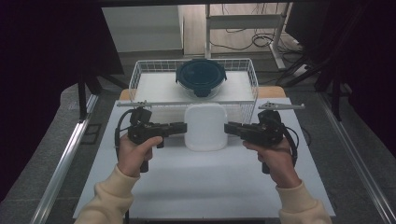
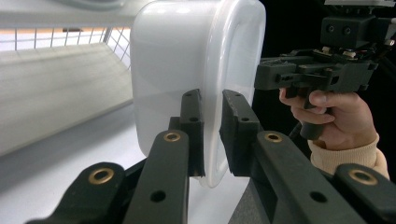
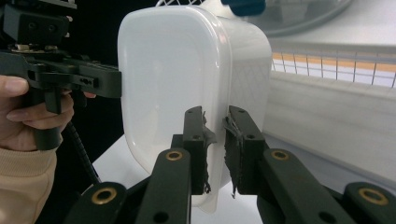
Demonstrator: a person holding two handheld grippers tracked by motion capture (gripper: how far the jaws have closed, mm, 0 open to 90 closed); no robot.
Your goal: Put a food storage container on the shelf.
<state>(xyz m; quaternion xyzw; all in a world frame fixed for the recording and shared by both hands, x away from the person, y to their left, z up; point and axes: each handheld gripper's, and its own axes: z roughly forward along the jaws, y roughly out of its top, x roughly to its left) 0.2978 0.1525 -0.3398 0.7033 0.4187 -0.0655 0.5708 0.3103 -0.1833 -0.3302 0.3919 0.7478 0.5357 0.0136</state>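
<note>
**White tub pinched from both sides, in front of the wire basket**

From the high view I count one white tub (image 1: 206, 126), one wire basket (image 1: 135, 79), one round container with a dark blue lid (image 1: 201, 76) and two grippers. The tub lies just in front of the basket's near wall, on the white table (image 1: 201, 186). My left gripper (image 1: 183, 127) meets the tub's left edge and my right gripper (image 1: 228, 128) its right edge. Nearer me than the tub the table is bare all the way to its front edge (plenty of room to draw back). Beyond the tub, the basket wall stands directly in the way. The blue-lidded container sits inside the basket, straight behind the tub.

In the left gripper view, the two black jaws are nearly closed on the tub's rim (image 2: 212, 140), one on each face of it. Past the tub, my right hand (image 2: 334, 114) grips its handle. The basket's mesh (image 2: 70, 37) shows at the upper left of the tub.

In the right gripper view, the jaws likewise pinch the rim (image 3: 217, 154), their pads (image 3: 204, 135) ragged at the edges. My left hand (image 3: 21, 119) holds its gripper on the tub's far side. The basket wall (image 3: 327, 63) runs along the tub's right.
</note>
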